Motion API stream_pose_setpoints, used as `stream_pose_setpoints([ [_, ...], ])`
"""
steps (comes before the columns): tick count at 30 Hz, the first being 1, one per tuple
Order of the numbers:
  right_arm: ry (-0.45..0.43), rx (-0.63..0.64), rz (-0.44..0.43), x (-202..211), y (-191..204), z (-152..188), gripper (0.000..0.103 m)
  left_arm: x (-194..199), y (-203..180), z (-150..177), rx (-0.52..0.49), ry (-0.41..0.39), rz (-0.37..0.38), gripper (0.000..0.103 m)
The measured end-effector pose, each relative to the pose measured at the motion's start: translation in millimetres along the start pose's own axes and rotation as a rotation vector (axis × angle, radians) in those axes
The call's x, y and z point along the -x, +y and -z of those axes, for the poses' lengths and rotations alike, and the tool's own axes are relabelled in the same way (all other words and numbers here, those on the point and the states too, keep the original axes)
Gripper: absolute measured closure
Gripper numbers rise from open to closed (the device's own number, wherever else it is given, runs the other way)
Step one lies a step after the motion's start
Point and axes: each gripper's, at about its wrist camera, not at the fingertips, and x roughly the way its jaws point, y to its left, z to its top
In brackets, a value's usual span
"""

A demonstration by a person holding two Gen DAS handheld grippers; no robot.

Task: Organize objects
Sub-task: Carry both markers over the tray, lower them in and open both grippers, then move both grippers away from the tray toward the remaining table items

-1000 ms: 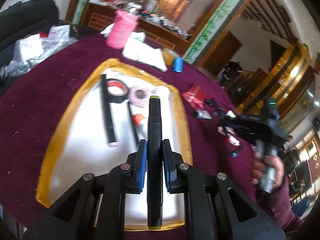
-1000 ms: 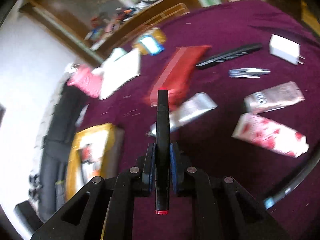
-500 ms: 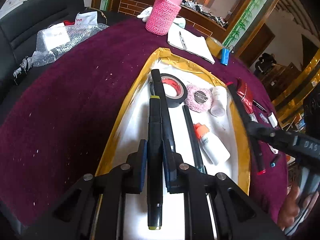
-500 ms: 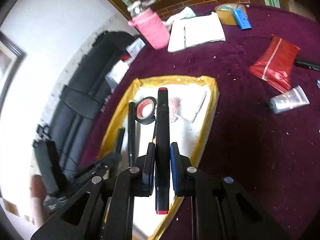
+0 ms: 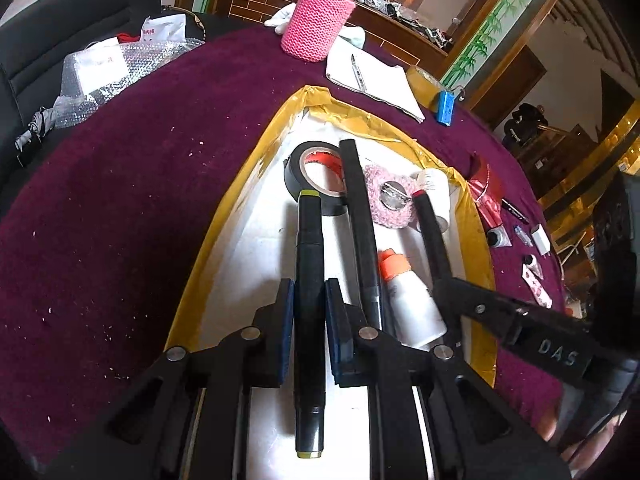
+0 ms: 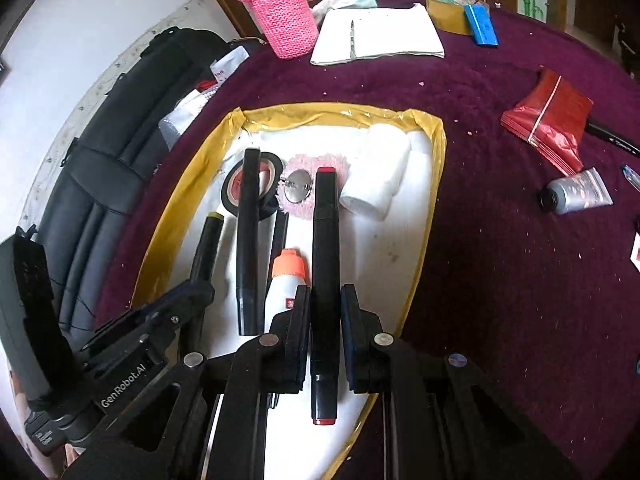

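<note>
My left gripper (image 5: 308,300) is shut on a black marker with yellow-green ends (image 5: 309,264), held over the white tray with a yellow rim (image 5: 248,172). My right gripper (image 6: 325,308) is shut on a black marker with red ends (image 6: 326,248), over the same tray (image 6: 192,168). In the tray lie a black tape roll (image 5: 310,160), a long black stick (image 5: 358,208), a pink knitted round piece (image 5: 390,196), a white bottle with an orange cap (image 5: 412,304) and a white roll (image 6: 376,196). The right gripper also shows in the left wrist view (image 5: 452,284).
On the purple cloth stand a pink knitted cup (image 5: 318,20), a white notepad with a pen (image 5: 372,76), a brown tape roll (image 6: 452,12), a blue battery (image 6: 482,26), a red packet (image 6: 548,120) and a grey tube (image 6: 576,192). A black sofa (image 6: 100,160) lies left.
Both grippers have moved in over the tray with their markers and come lower and closer to it. The right gripper swung from the loose items on the cloth to the tray.
</note>
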Motion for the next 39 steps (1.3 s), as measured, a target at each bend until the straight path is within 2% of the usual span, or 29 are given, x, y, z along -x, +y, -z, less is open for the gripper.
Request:
stream_pose_setpoints([
  [3, 0.017, -0.005, 0.003, -1.4, 1.7, 0.3, 0.09, 4.6, -0.2, 2.1, 0.006, 0.003, 0.006, 0.086],
  [7, 0.022, -0.017, 0.011, -0.7, 2.9, 2.9, 0.088, 13.6, -1.7, 5.9, 0.015, 0.002, 0.044, 0.068],
  [8, 0.023, -0.018, 0.007, -0.1, 2.7, 3.6, 0.086, 16.3, -2.5, 6.8, 0.015, 0.001, 0.047, 0.065],
  [10, 0.022, -0.017, -0.017, 2.8, 1.6, 6.1, 0.081, 22.4, -4.8, 8.4, 0.012, -0.006, 0.049, 0.054],
  [12, 0.02, -0.018, -0.042, 5.4, 0.5, 8.8, 0.075, 29.0, -6.5, 9.8, 0.012, -0.02, 0.037, 0.049],
  [16, -0.014, 0.002, -0.087, 20.5, -2.9, 17.9, 0.074, 39.3, -8.4, 12.8, 0.026, -0.034, 0.05, 0.049],
  [20, -0.097, 0.029, -0.125, 45.3, -10.0, 29.4, 0.058, 51.1, -17.3, 18.2, 0.026, -0.05, 0.072, 0.049],
  [22, -0.146, 0.04, -0.108, 60.0, -18.4, 35.7, 0.051, 56.5, -23.3, 21.8, 0.024, -0.057, 0.088, 0.048],
  [27, -0.265, 0.008, -0.037, 97.9, -65.8, 52.0, 0.05, 71.4, -51.6, 32.5, -0.022, -0.073, 0.124, 0.045],
  [32, -0.328, -0.152, 0.047, 131.4, -152.8, 65.6, 0.05, 78.1, -88.2, 46.5, -0.095, -0.061, 0.165, 0.044],
  [37, -0.349, -0.266, 0.145, 153.5, -232.2, 70.1, 0.049, 70.5, -130.1, 63.7, -0.181, -0.028, 0.207, 0.043],
  [39, -0.339, -0.287, 0.154, 154.9, -253.5, 67.7, 0.049, 60.0, -148.1, 73.9, -0.217, 0.006, 0.225, 0.043],
])
